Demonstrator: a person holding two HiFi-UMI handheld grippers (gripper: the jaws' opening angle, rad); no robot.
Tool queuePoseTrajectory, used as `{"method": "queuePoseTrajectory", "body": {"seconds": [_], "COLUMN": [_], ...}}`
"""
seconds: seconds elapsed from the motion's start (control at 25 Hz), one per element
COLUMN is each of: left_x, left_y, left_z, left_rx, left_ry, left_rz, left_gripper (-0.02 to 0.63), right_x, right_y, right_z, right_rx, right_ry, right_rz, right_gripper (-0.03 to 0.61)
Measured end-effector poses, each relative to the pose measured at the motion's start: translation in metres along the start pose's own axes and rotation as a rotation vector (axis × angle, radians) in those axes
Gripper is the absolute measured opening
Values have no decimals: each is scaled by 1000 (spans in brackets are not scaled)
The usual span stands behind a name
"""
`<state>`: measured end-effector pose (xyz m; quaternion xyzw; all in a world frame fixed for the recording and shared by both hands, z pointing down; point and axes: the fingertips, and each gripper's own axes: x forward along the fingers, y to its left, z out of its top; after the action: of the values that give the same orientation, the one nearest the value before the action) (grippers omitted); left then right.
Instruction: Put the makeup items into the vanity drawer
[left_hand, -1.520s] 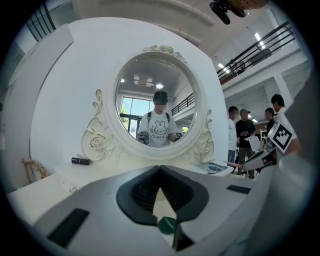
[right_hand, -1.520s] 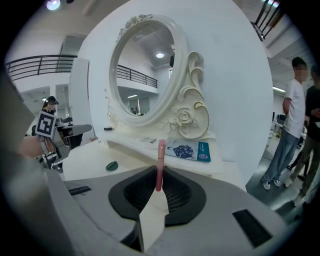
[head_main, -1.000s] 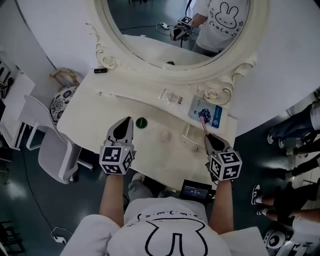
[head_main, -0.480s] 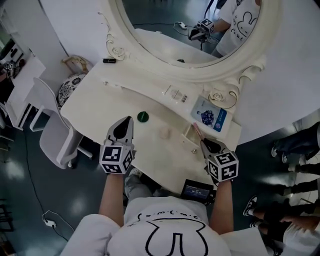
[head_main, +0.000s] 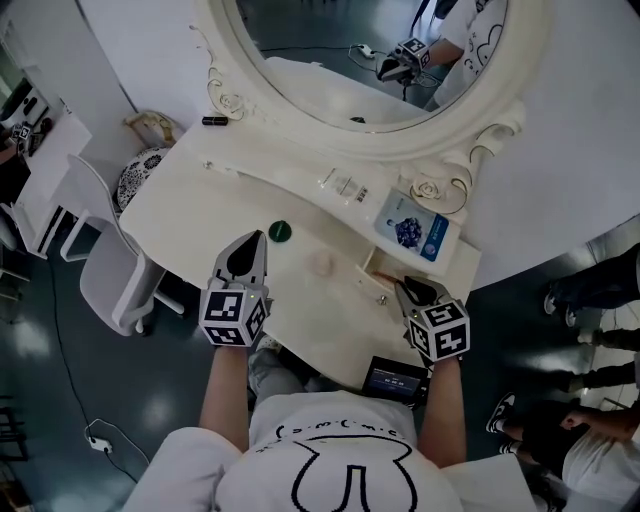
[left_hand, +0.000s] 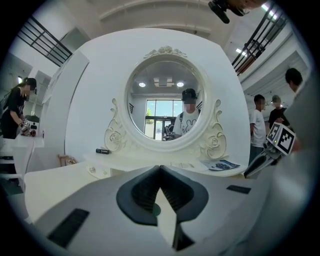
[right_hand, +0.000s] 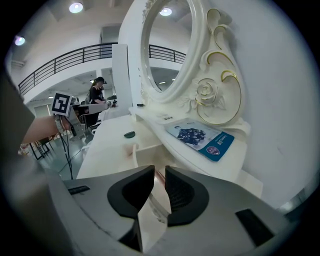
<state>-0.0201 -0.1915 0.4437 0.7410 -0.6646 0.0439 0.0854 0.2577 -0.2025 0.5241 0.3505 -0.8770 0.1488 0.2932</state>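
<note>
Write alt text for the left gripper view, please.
A hand-held gripper, jaws shut, points at a white vanity table with an ornate round mirror. A blue packet lies below the mirror, at the right.

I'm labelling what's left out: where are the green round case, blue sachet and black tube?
green round case (head_main: 279, 231), head view, middle of its top
blue sachet (head_main: 412, 229), head view, its printed front
black tube (head_main: 214, 121), head view, middle of its body
</note>
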Motion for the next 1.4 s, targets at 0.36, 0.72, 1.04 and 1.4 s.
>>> {"method": "queuePoseTrajectory", "body": {"seconds": [0.36, 0.72, 1.04, 1.4], "left_x": [-2, 5, 12, 21], "left_y": [-4, 4, 22, 52], "left_z": [13, 34, 47, 62], "left_rx": [20, 47, 50, 81], "left_ry": [-17, -49, -68, -76], "left_rz": [-41, -111, -182, -281], "left_gripper": [14, 14, 14, 14], "right_x": [-34, -60, -66, -72], "right_y": [-24, -27, -4, 21], "right_z": [41, 63, 76, 96], "right_rx": [119, 161, 148, 193], "right_ry": [-228, -339, -360, -418], "right_rz": [-151, -300, -372, -506], "right_gripper": [74, 67, 21, 21]}}
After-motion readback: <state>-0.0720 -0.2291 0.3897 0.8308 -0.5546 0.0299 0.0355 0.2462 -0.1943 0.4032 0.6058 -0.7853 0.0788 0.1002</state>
